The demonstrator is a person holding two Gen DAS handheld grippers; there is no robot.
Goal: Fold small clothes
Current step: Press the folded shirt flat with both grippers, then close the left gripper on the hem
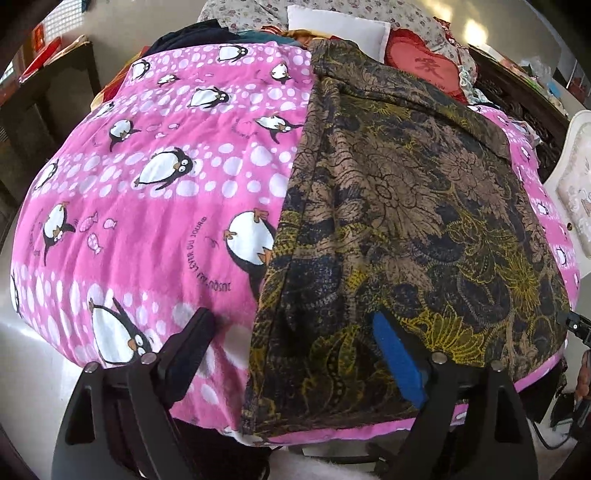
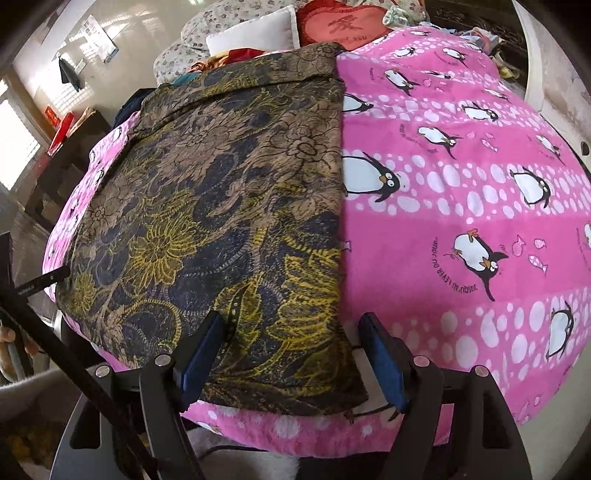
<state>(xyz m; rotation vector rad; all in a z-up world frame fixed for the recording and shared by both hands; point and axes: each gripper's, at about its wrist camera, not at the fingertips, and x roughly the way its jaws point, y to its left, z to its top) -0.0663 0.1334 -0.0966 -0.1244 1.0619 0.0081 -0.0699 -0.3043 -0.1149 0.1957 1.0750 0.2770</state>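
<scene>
A brown garment with yellow and navy floral print (image 1: 406,221) lies flat, folded lengthwise, on a pink penguin blanket (image 1: 147,184). In the right wrist view the garment (image 2: 221,206) covers the left half of the blanket (image 2: 461,221). My left gripper (image 1: 291,328) is open, its jaws spread over the garment's near left corner. My right gripper (image 2: 291,332) is open, its jaws spread over the garment's near right corner. Neither holds cloth.
Pillows and a pile of clothes (image 1: 332,26) lie at the far end of the bed, with a red heart cushion (image 2: 343,26). A white headboard (image 1: 576,177) stands at the right. Dark furniture (image 2: 55,166) stands at the left.
</scene>
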